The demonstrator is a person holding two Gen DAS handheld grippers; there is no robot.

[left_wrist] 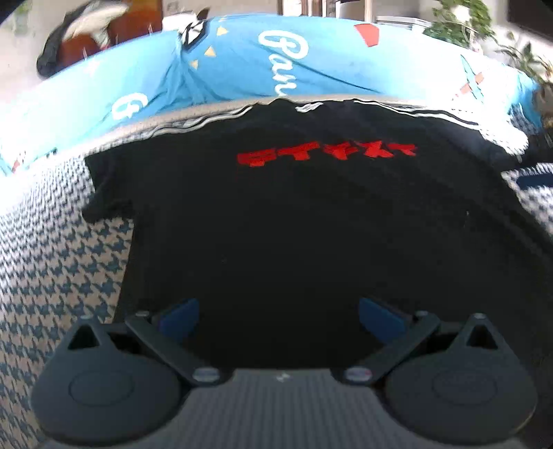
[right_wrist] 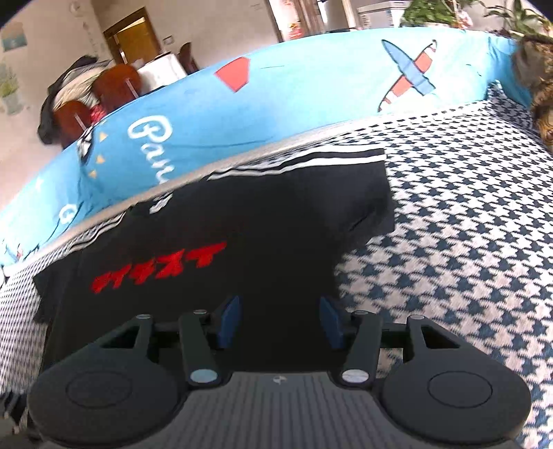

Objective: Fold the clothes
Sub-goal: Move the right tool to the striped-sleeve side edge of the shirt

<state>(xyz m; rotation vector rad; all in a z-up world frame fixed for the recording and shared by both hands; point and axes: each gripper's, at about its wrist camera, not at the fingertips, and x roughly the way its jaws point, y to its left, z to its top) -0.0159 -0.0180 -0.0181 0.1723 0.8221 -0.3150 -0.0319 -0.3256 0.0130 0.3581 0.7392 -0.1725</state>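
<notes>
A black T-shirt [left_wrist: 293, 214] with red lettering [left_wrist: 325, 153] and white-striped trim lies spread flat on a houndstooth cover [left_wrist: 58, 262]. My left gripper [left_wrist: 278, 317] hovers over the shirt's near middle, open wide, nothing between its blue pads [left_wrist: 179, 319]. The same black T-shirt [right_wrist: 242, 228] fills the left of the right wrist view, its red lettering [right_wrist: 159, 267] to the left and one sleeve [right_wrist: 366, 203] reaching right. Above the shirt's near right edge my right gripper [right_wrist: 280, 323] is open and holds nothing.
A blue printed sheet [right_wrist: 276, 103] with white script and a plane picture runs along the far side. Beyond it stand wooden chairs [right_wrist: 103, 93] draped with clothes. Plants [right_wrist: 435, 13] are at the far right. Houndstooth cover [right_wrist: 466, 224] spreads right of the shirt.
</notes>
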